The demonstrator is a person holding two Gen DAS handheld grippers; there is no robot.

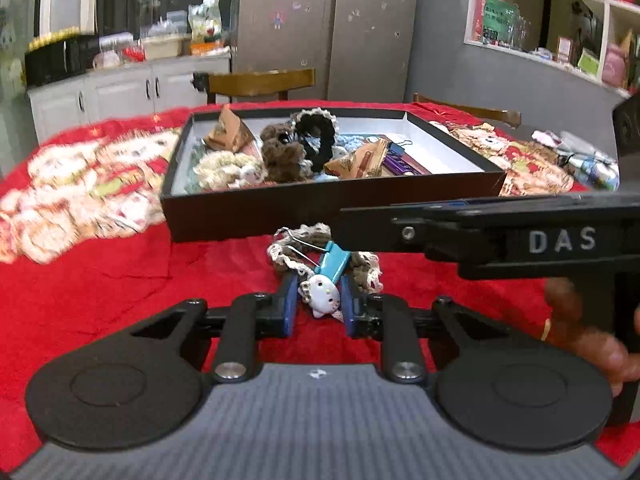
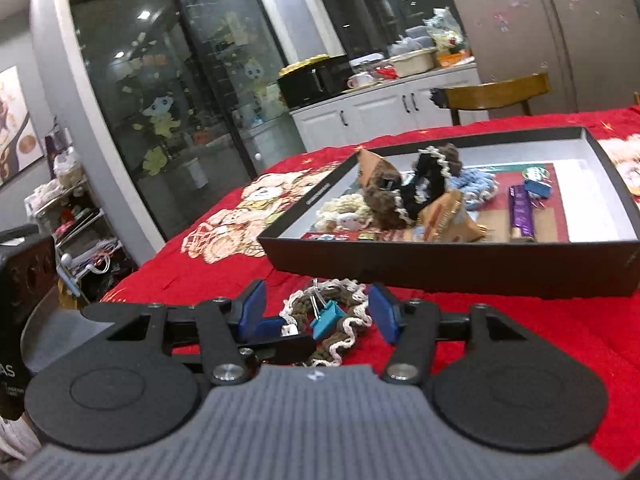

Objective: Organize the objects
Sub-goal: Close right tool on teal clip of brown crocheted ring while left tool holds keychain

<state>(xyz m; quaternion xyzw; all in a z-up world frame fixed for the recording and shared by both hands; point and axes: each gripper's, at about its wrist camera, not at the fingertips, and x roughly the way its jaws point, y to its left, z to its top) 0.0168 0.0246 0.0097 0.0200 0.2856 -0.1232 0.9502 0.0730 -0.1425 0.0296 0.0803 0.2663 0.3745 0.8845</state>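
A brown scrunchie with a cream lace edge (image 1: 288,258) lies on the red cloth just before the black tray (image 1: 320,216). A blue binder clip (image 1: 334,260) lies on it, beside a white cat charm (image 1: 322,296). My left gripper (image 1: 319,308) is shut on the cat charm. My right gripper (image 2: 316,314) is open, its blue pads on either side of the scrunchie (image 2: 340,320) and the blue clip (image 2: 326,316). The right gripper's arm (image 1: 500,232) crosses the left wrist view.
The black tray (image 2: 460,264) holds several scrunchies, paper wedges, a purple bar (image 2: 522,210) and a blue clip (image 2: 538,188). The red printed cloth (image 1: 100,280) covers the table. Wooden chairs (image 1: 260,84) stand behind. Wrapped items (image 1: 588,164) lie at the right edge.
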